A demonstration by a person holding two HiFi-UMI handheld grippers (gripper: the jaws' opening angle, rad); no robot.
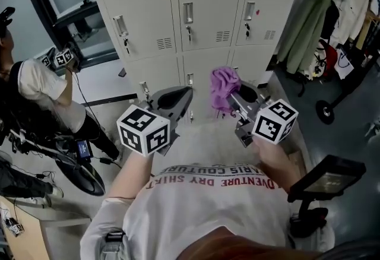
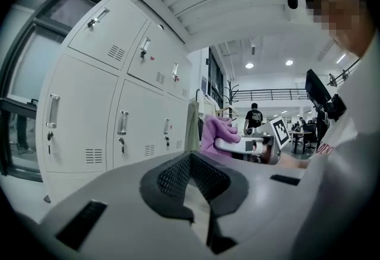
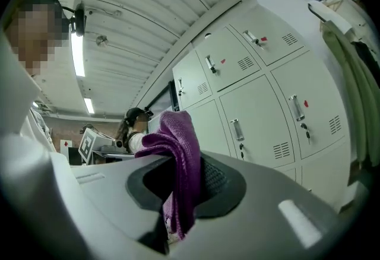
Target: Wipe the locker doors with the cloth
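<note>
A bank of pale grey locker doors [image 1: 202, 12] stands ahead, each with a handle and vent slots. My right gripper [image 1: 233, 98] is shut on a purple cloth [image 1: 224, 88], which bunches above the jaws and hangs down between them [image 3: 181, 176]. The cloth is held in the air a short way in front of the lockers [image 3: 273, 110], not touching them. My left gripper [image 1: 185, 94] is shut with nothing in it, level with the right one and to its left. In the left gripper view the cloth [image 2: 218, 134] shows beyond the shut jaws, with the lockers [image 2: 107, 110] to the left.
A person in a white shirt [image 1: 35, 83] stands at the left holding another marker-cube gripper [image 1: 62, 58]. Green and white coats [image 1: 309, 15] hang at the right of the lockers. A wheeled stand [image 1: 326, 111] and a black monitor arm [image 1: 323, 178] are at the right.
</note>
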